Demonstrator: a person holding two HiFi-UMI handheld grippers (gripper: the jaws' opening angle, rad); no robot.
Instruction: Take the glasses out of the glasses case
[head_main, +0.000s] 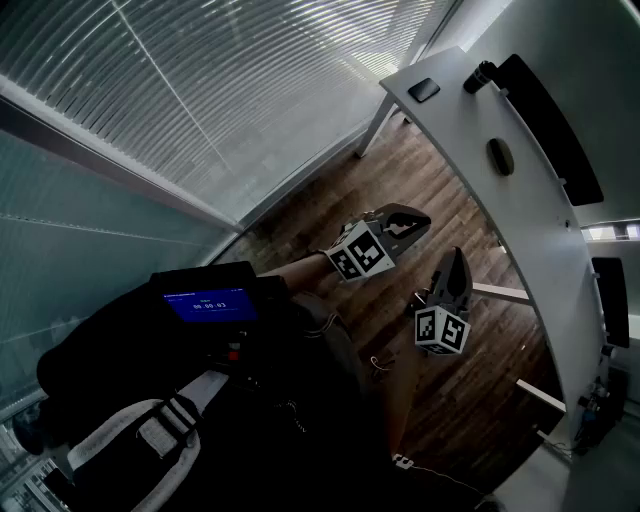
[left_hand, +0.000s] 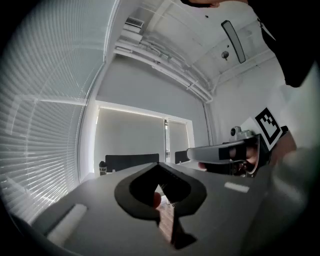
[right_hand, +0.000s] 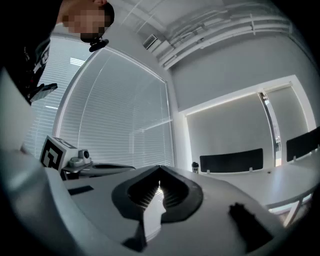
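Note:
A dark oval thing (head_main: 500, 157), which may be the glasses case, lies shut on the white table (head_main: 470, 130); no glasses show. Both grippers are held level in the air over the wooden floor, well short of the table. My left gripper (head_main: 424, 222) has its jaws together with nothing between them, and in its own view the tips (left_hand: 159, 165) meet. My right gripper (head_main: 457, 256) is beside it, also shut and empty, with its tips (right_hand: 159, 168) touching. Each gripper sees the other: the right gripper (left_hand: 235, 150) in the left gripper view, the left gripper (right_hand: 80, 162) in the right gripper view.
On the table lie a flat black rectangle (head_main: 424, 89) and a dark bottle (head_main: 480, 76) at the far end. Black chairs (head_main: 550, 120) stand behind the table. Window blinds (head_main: 200, 90) fill the left side. A dark bag with a lit screen (head_main: 210, 303) sits at my body.

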